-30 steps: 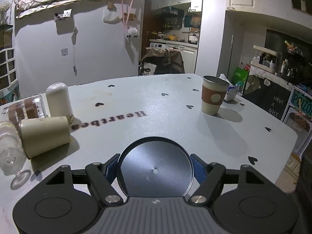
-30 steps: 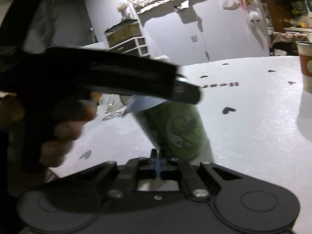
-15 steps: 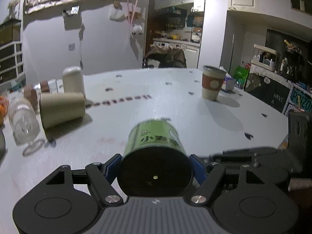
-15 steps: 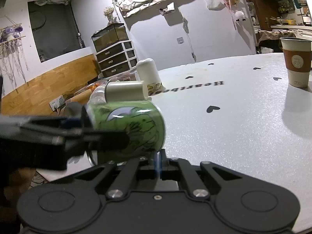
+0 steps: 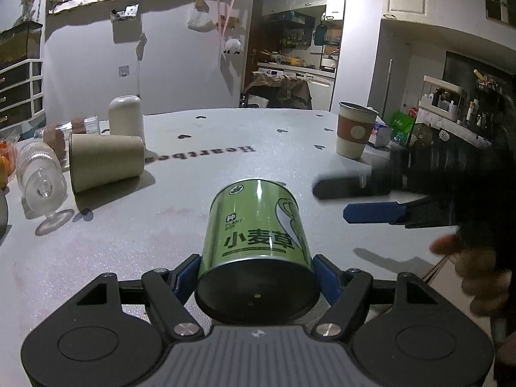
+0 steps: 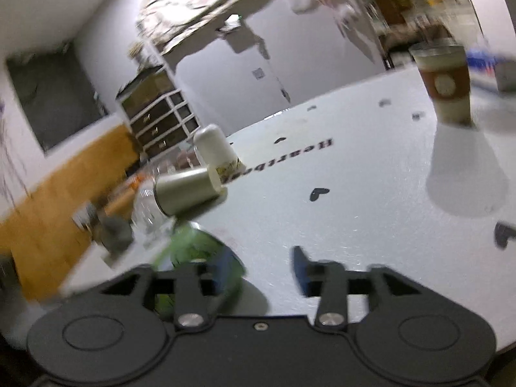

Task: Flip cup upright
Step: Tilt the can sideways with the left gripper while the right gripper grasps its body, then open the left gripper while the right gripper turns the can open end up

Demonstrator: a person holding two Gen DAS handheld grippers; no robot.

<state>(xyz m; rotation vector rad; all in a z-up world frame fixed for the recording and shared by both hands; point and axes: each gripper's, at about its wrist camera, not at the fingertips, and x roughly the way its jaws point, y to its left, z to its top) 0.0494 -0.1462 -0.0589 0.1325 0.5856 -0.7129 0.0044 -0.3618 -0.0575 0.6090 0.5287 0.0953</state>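
Observation:
My left gripper (image 5: 256,267) is shut on a green can-shaped cup (image 5: 256,232), held on its side with its dark base toward the camera, just above the table. The cup shows blurred at the lower left of the right wrist view (image 6: 193,251). My right gripper (image 6: 262,267) is open and empty; in the left wrist view it (image 5: 364,200) hovers to the right of the cup. A beige paper cup (image 5: 103,161) lies on its side at the left.
A paper coffee cup with a brown sleeve (image 5: 354,132) stands upright at the far right. A white rounded container (image 5: 125,119) and a tipped glass (image 5: 40,174) are at the left. The white table (image 5: 225,167) has heart prints; its edge runs on the right.
The green cup went from facing the camera to tilting away in my left gripper. My right gripper opened and swung to the cup's right.

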